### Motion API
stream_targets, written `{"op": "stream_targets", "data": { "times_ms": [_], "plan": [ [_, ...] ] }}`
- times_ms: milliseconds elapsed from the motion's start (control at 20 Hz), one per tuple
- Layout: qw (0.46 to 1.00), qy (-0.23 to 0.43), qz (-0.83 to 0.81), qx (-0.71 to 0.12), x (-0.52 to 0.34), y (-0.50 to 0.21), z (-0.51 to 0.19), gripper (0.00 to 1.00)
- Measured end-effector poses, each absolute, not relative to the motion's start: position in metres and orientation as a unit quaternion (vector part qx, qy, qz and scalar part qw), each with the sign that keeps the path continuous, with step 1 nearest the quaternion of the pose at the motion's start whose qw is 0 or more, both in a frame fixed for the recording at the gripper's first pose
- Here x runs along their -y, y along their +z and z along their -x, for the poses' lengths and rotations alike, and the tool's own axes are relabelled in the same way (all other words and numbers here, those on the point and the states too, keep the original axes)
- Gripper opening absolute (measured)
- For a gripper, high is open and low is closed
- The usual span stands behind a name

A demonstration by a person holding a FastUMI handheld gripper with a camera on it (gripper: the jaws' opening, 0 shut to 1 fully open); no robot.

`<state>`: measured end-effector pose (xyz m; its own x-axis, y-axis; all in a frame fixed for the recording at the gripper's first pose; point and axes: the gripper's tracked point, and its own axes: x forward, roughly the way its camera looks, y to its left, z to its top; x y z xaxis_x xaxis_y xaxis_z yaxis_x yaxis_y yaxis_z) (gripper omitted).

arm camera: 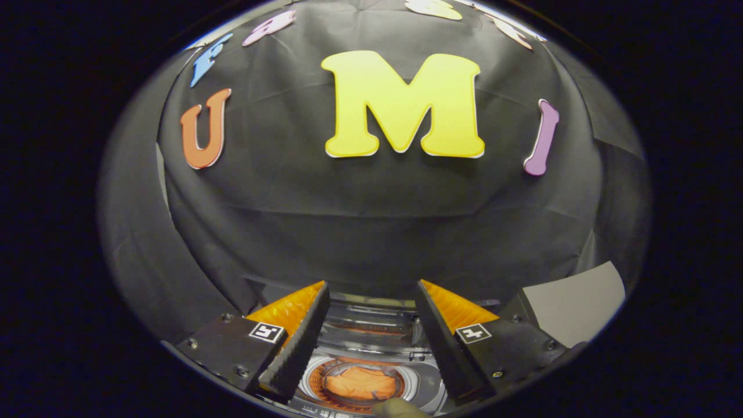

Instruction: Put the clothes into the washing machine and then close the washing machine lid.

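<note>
The claw (371,316) is spread wide with nothing between its fingers, raised above the washer (371,348) and looking down past the fingertips into it. The washer sits just ahead of and below the fingers, close against the booth wall; its round tub opens upward, and an orange garment (360,383) lies bunched at the bottom of that tub, framed by the gap between the fingers. The lid (368,322) appears to stand raised at the far side of the opening, toward the wall, though the fisheye bend makes its exact tilt hard to judge. The garment is a crumpled heap, a little wider across than deep, with no clear direction to it. Judging by this, the clothes are already in, and the claw is likely held open and high to reach over for the lid. A pale grey panel (574,302) lies off beside the right finger.
</note>
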<state>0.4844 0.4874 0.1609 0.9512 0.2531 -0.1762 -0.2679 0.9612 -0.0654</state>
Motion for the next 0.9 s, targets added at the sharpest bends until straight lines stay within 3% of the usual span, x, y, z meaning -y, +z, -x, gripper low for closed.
{"op": "stream_targets", "data": {
  "times_ms": [350, 900],
  "plan": [
    [0.988, 0.118, 0.027, -0.094, -0.498, 0.176, -0.518, 0.93],
    [0.979, 0.098, 0.007, -0.178, -0.505, 0.124, -0.557, 0.93]
  ]
}}
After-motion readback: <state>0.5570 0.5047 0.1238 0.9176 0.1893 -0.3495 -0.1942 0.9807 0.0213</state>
